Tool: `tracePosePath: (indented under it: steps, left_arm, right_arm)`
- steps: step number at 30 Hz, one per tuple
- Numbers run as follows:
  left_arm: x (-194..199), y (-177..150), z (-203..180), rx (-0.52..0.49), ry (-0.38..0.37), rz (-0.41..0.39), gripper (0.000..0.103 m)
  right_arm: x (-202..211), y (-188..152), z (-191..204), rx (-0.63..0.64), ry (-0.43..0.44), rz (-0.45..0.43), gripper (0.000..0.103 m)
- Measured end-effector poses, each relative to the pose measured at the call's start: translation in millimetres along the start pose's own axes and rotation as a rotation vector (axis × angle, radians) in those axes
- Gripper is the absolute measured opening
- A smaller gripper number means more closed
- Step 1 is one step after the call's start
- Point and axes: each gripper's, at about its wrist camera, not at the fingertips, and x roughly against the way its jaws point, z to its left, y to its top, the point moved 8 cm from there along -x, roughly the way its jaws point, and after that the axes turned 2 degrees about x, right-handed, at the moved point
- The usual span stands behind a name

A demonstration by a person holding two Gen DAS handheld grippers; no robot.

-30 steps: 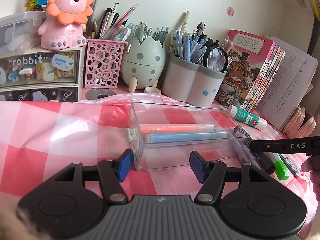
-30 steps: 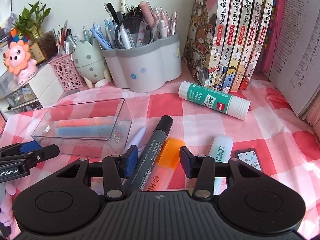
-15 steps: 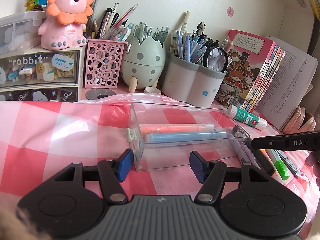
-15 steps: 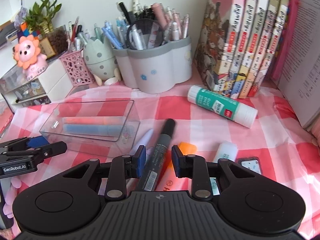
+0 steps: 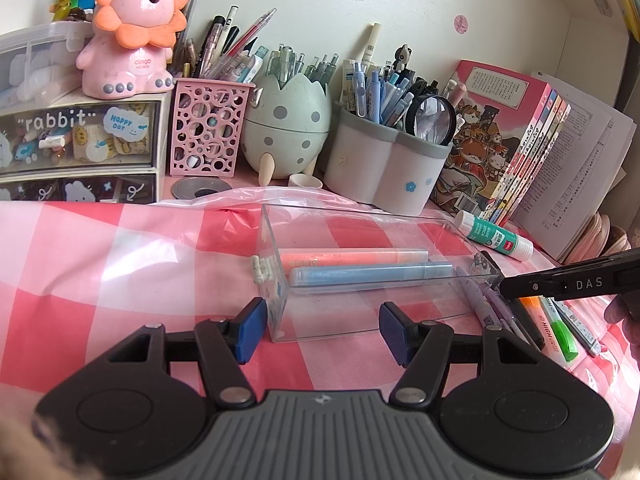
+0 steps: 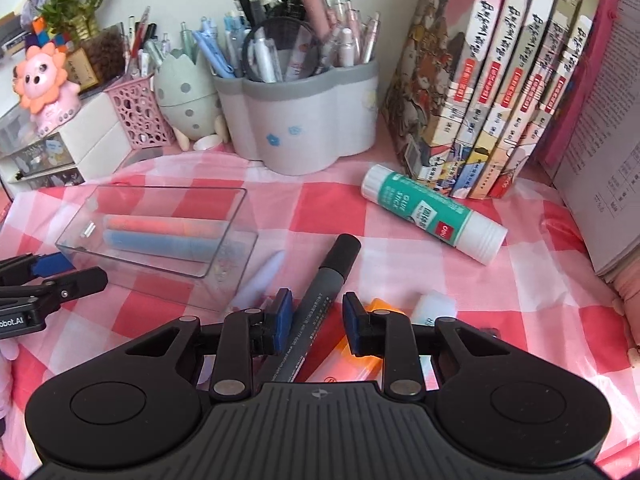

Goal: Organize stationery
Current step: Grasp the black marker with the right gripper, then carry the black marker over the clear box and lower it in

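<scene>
Right hand-held gripper (image 6: 316, 320), low in the middle of the right wrist view: just been closing, now pinching the grey marker (image 6: 324, 284) between its blue pads. Left hand-held gripper (image 5: 322, 330), low in the left wrist view: pads spread wide, pinching nothing, parked right by the near corner of the clear box (image 5: 280, 320).

What could go wrong from here:
- Gripping the marker near its back end. Risk of the long front end dipping or swinging on the way up.
- Round and smooth, so maybe slipping out of the pads.
- Bumping the box wall on the way in and shoving the box along the counter (image 6: 400, 240). Looks light, and not held by anything.
- Dragging the orange highlighter (image 6: 352, 364) lying just under the marker, or knocking the pale purple pen (image 6: 260, 276) just beside it.

Look of the marker: long, dark grey, tiny writing down the side, black cap pointing up the frame. Sitting slanted near the middle of the right wrist view, between the box on the left and the green and white glue stick (image 6: 432, 216) on the right.

Look of the box: see-through, open on top. Already holding an orange pen (image 5: 352, 257) and a blue pen (image 5: 368, 274), side by side.
</scene>
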Motion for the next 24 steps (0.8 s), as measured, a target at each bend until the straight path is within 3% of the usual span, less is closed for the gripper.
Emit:
tracePosePath:
  steps: [5,14,24]
  left_arm:
    - [0,0,0,0.0,0.0,0.0,0.035]
    - [0,0,0,0.0,0.0,0.0,0.035]
    - [0,0,0,0.0,0.0,-0.001,0.035]
  right_arm:
    - [-10,4,-1,-0.007,-0.002,0.041,0.025]
    - [-13,7,2,-0.008,0.035,0.028,0.016]
    - [14,32,12,0.132,0.065,-0.038,0.015]
